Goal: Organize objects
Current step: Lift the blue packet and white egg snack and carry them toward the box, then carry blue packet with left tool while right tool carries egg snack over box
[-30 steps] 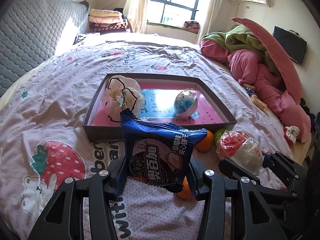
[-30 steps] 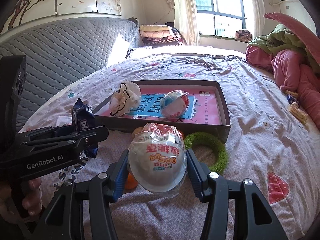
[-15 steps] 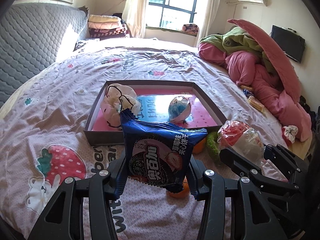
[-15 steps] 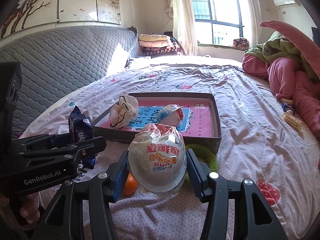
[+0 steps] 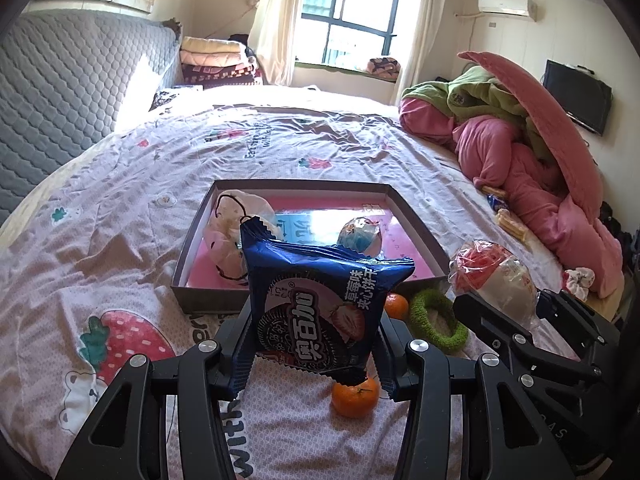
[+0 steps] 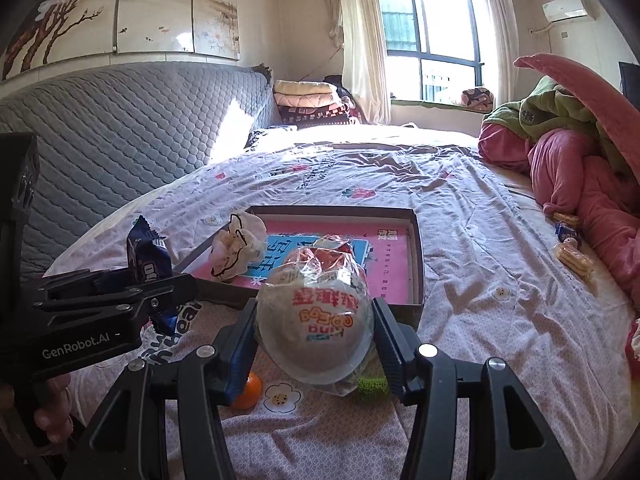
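My left gripper (image 5: 314, 344) is shut on a blue cookie packet (image 5: 316, 304), held upright above the bed. My right gripper (image 6: 314, 338) is shut on a wrapped white-and-red egg-shaped toy (image 6: 314, 320); the toy (image 5: 494, 276) and that gripper also show at the right of the left wrist view. Ahead lies a shallow dark box with a pink floor (image 5: 424, 236), (image 6: 416, 248), holding a white crumpled bag (image 5: 236, 224) and a blue-white wrapped ball (image 5: 360, 234). Two mandarins (image 5: 354, 398), (image 5: 396, 306) and a green ring (image 5: 438, 320) lie on the sheet before the box.
A pink and green heap of bedding (image 5: 532, 152) fills the bed's right side, with small snack packets (image 6: 572, 256) beside it. A grey quilted headboard (image 6: 120, 128) stands at left. A hand (image 6: 52, 408) holds the left gripper's handle.
Both grippers have risen a little with their loads still held; the box, green ring and mandarins now sit lower and more exposed beneath them.
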Action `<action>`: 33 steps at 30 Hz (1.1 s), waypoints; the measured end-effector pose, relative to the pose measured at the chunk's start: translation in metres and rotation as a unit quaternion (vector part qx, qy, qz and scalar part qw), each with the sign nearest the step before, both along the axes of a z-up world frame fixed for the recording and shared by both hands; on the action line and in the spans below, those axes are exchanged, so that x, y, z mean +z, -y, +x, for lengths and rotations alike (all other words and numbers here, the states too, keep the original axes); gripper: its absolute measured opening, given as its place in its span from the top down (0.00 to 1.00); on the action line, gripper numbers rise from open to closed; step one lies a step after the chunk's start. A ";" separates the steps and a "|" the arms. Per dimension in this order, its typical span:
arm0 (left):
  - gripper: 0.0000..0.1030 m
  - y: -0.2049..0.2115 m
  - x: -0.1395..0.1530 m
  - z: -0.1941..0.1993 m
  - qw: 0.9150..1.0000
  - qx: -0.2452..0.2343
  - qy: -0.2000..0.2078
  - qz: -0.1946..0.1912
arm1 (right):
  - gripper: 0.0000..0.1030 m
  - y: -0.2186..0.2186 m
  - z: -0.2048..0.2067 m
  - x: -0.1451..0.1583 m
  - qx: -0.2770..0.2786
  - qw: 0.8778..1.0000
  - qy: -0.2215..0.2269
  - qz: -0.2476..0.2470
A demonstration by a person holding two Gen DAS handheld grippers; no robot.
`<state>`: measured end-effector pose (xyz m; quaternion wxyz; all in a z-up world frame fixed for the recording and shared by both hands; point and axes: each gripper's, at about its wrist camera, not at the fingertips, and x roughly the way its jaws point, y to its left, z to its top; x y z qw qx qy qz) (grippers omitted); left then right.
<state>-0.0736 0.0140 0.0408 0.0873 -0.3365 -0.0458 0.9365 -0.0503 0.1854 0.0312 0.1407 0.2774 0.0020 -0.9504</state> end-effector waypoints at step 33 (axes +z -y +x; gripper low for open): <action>0.50 0.016 0.038 -0.050 0.999 0.023 -0.031 0.001 | 0.47 -0.006 -0.046 0.026 -0.016 0.999 -0.041 0.011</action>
